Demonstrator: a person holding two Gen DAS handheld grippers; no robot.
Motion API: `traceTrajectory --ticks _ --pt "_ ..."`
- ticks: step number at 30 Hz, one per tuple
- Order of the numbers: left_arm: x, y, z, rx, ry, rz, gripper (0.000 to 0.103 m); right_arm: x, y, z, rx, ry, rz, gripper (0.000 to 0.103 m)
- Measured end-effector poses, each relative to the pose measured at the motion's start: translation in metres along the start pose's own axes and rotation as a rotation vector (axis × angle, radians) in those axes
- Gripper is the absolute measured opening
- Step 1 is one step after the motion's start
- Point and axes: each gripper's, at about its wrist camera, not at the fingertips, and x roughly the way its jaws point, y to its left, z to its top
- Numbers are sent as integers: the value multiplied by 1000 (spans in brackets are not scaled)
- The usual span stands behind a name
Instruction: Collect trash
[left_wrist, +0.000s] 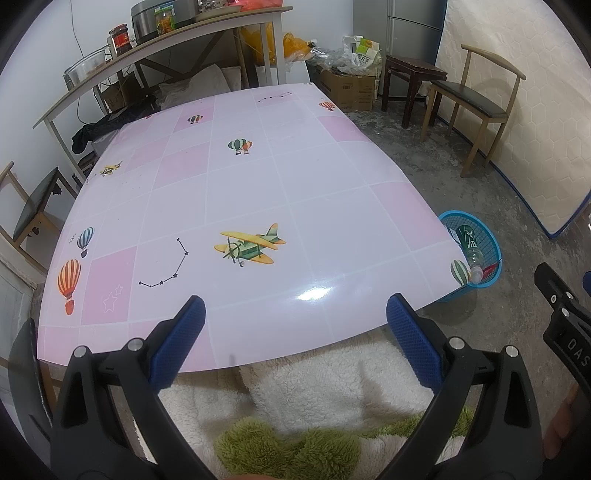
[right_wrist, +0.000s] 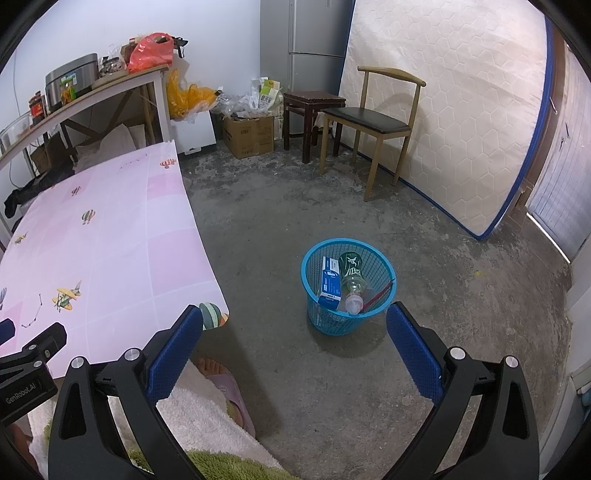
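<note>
A blue mesh waste basket (right_wrist: 384, 271) stands on the concrete floor to the right of the table. Inside it lie a blue-and-white box (right_wrist: 330, 280), a green-labelled plastic bottle (right_wrist: 352, 278) and a red item (right_wrist: 378, 297). The basket also shows in the left wrist view (left_wrist: 493, 240) past the table's right corner. My left gripper (left_wrist: 295, 314) is open and empty over the near edge of the pink table (left_wrist: 258, 192). My right gripper (right_wrist: 294, 323) is open and empty, held above the floor short of the basket.
The table bears a pink-and-white cloth printed with planes and balloons. A wooden chair (right_wrist: 373, 122), a dark stool (right_wrist: 314, 107), a mattress (right_wrist: 454, 110) and cardboard boxes (right_wrist: 249, 134) stand at the back. A side table (left_wrist: 166, 44) holds jars and a cooker.
</note>
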Motion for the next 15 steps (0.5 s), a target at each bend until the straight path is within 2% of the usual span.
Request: traceTrajectory --ticks 15 --pt "0 -1 0 3 0 -1 95 -2 0 0 3 -4 -1 97"
